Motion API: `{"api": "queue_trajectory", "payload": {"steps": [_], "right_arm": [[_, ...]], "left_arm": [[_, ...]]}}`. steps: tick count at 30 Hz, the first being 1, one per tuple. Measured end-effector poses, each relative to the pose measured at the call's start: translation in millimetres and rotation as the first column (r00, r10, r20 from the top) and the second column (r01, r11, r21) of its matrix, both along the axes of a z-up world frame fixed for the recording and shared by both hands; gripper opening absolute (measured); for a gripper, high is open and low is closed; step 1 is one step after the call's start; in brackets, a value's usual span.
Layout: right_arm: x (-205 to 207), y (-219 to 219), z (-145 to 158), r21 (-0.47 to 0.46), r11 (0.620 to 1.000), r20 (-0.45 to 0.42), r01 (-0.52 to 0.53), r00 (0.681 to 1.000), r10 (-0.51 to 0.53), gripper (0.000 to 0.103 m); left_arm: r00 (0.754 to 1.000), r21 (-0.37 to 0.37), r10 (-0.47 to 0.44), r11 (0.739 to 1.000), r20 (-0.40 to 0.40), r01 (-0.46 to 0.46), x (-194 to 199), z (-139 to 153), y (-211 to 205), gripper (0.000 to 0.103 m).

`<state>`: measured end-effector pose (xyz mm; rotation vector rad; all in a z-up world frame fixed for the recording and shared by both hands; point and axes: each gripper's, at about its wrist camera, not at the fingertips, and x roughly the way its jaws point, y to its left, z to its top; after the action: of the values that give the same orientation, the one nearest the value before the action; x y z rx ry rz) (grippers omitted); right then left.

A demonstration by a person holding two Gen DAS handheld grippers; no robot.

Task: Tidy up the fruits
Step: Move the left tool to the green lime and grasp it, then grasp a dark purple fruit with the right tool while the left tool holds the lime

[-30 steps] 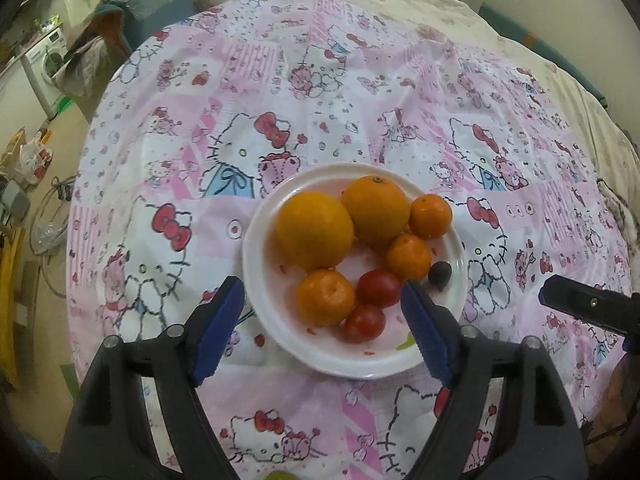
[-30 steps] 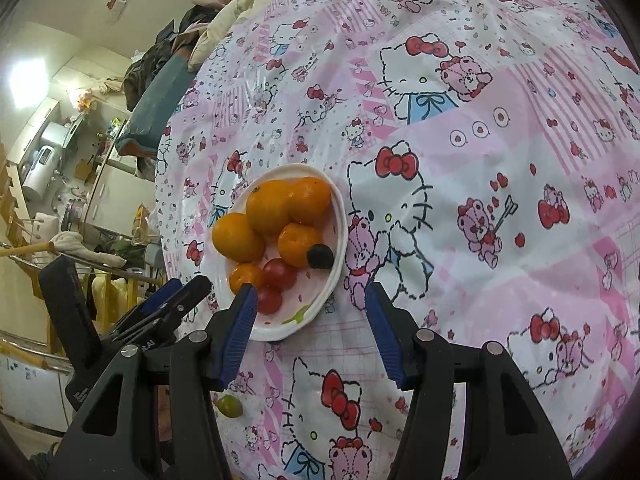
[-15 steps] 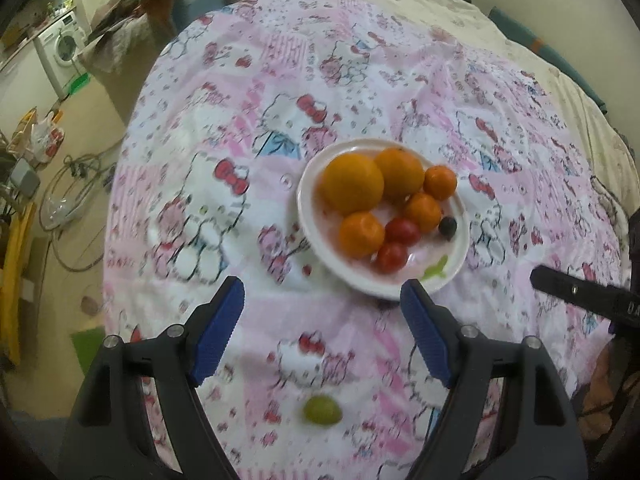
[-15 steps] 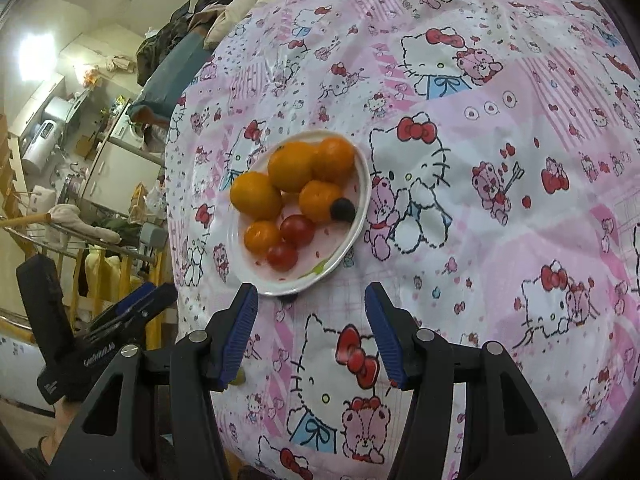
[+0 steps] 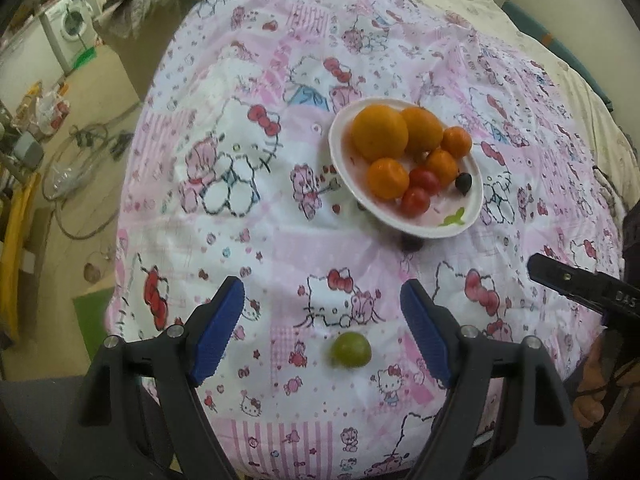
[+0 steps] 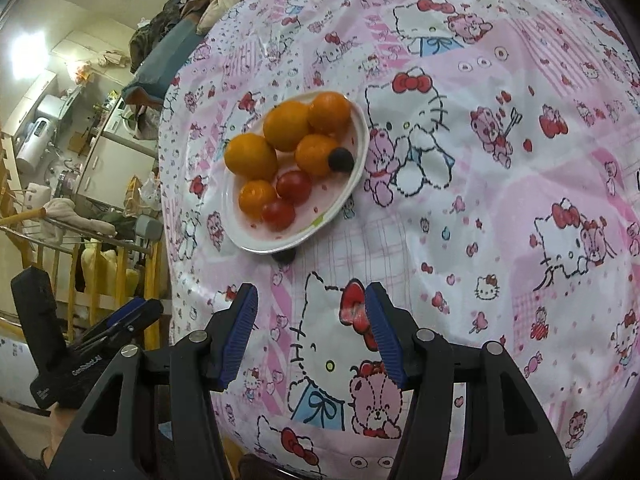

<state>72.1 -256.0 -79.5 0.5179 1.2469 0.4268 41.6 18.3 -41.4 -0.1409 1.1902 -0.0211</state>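
Change since earlier frame: both grippers have drawn back from the white plate (image 5: 404,222); the green fruit (image 5: 351,349) now lies between the left jaws, and the plate sits well ahead of them.
Left gripper (image 5: 322,326): jaws wide apart, nothing held; green fruit on the printed cloth (image 5: 224,184) between the pads, nearer the right pad, touching neither.
Right gripper (image 6: 312,330): jaws apart, empty, over bare cloth; plate ahead and left of them.
Plate contents: oranges (image 5: 380,131), red tomatoes (image 5: 416,201), one dark fruit (image 5: 464,181). Another dark fruit (image 5: 411,243) lies on the cloth at the plate's near rim.
Step in hand (judged): pick up the green fruit.
Method: centre the fruit between the pads, lower squarely, close gently; a round fruit on soft cloth may roll.
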Motion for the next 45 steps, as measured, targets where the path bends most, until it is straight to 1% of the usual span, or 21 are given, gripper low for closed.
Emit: {"api": "queue_trajectory", "payload": {"steps": [3, 7, 8, 9, 11, 12, 14, 17, 19, 21, 22, 24, 28, 31, 33, 34, 37, 40, 41, 43, 45], "right_arm": [[1, 2, -3, -0.001, 1.000, -0.006, -0.004, 1.000, 0.004, 0.059], [6, 5, -4, 0.010, 1.000, -0.011, -0.005, 1.000, 0.005, 0.059], [7, 7, -5, 0.014, 1.000, -0.014, -0.008, 1.000, 0.008, 0.059], [7, 8, -5, 0.017, 1.000, -0.014, -0.011, 1.000, 0.011, 0.059], [7, 11, -4, 0.015, 1.000, -0.009, -0.018, 1.000, 0.018, 0.059], [7, 12, -4, 0.015, 1.000, -0.010, -0.021, 1.000, 0.022, 0.059], [7, 14, -5, 0.016, 1.000, -0.011, -0.027, 1.000, 0.027, 0.059], [8, 16, -5, 0.007, 1.000, -0.010, -0.029, 1.000, 0.029, 0.059], [8, 14, -5, 0.011, 1.000, -0.014, -0.025, 1.000, 0.025, 0.059], [7, 13, -5, 0.010, 1.000, -0.012, -0.023, 1.000, 0.024, 0.059], [7, 13, -6, 0.009, 1.000, -0.013, -0.022, 1.000, 0.022, 0.059], [7, 12, -7, 0.010, 1.000, -0.018, -0.019, 1.000, 0.019, 0.059], [7, 15, -10, 0.005, 1.000, -0.026, -0.029, 0.999, 0.029, 0.059], [9, 24, -13, -0.006, 0.999, -0.027, -0.050, 0.998, 0.050, 0.059], [10, 33, -17, -0.027, 0.997, -0.024, -0.069, 0.997, 0.068, 0.059], [11, 40, -20, -0.045, 0.995, -0.019, -0.085, 0.996, 0.084, 0.059], [13, 61, -27, -0.110, 0.986, 0.009, -0.122, 0.992, 0.123, 0.059], [18, 86, -35, -0.195, 0.967, 0.054, -0.161, 0.983, 0.175, 0.059], [20, 92, -37, -0.224, 0.960, 0.064, -0.168, 0.980, 0.186, 0.055], [24, 99, -42, -0.256, 0.951, 0.073, -0.174, 0.977, 0.198, 0.056], [30, 107, -49, -0.267, 0.944, 0.063, -0.195, 0.974, 0.219, 0.053]], "left_arm": [[0.999, 0.004, 0.008, 1.000, -0.043, -0.008, -1, -10, 4, 0.078], [0.993, -0.027, 0.025, 0.999, -0.117, -0.028, -5, -31, 11, 0.076], [0.989, -0.038, 0.020, 0.999, -0.144, -0.026, -7, -39, 11, 0.069], [0.987, -0.042, 0.016, 0.999, -0.159, -0.023, -10, -44, 11, 0.060], [0.982, -0.060, 0.004, 0.998, -0.190, -0.015, -15, -54, 8, 0.053], [0.981, -0.073, -0.001, 0.997, -0.195, -0.013, -16, -57, 6, 0.052], [0.983, -0.085, -0.021, 0.996, -0.184, 0.005, -17, -60, -3, 0.052], [0.981, -0.051, -0.081, 0.996, -0.174, 0.073, -15, -62, -21, 0.052], [0.979, -0.030, -0.101, 0.995, -0.177, 0.098, -15, -65, -28, 0.048], [0.976, -0.009, -0.115, 0.993, -0.187, 0.116, -15, -70, -33, 0.038], [0.975, -0.002, -0.120, 0.993, -0.189, 0.122, -15, -72, -34, 0.036], [0.974, -0.011, -0.139, 0.990, -0.181, 0.140, -15, -72, -38, 0.026], [0.972, -0.013, -0.162, 0.987, -0.171, 0.162, -16, -69, -44, 0.024], [0.976, -0.057, -0.141, 0.989, -0.163, 0.133, -15, -63, -36, 0.024], [0.984, -0.067, -0.121, 0.991, -0.131, 0.113, -17, -54, -25, 0.024], [0.987, -0.060, -0.108, 0.993, -0.119, 0.101, -17, -49, -21, 0.024], [0.993, -0.090, -0.065, 0.994, -0.097, 0.056, -13, -40, -7, 0.024], [0.996, -0.079, -0.040, 0.996, -0.076, 0.034, -13, -36, 2, 0.024], [0.997, -0.079, -0.036, 0.996, -0.074, 0.030, -10, -36, 4, 0.024], [0.997, -0.074, -0.025, 0.997, -0.071, 0.020, -7, -35, 6, 0.024], [0.998, -0.067, -0.012, 0.998, -0.068, 0.007, -7, -36, 12, 0.024]]}}
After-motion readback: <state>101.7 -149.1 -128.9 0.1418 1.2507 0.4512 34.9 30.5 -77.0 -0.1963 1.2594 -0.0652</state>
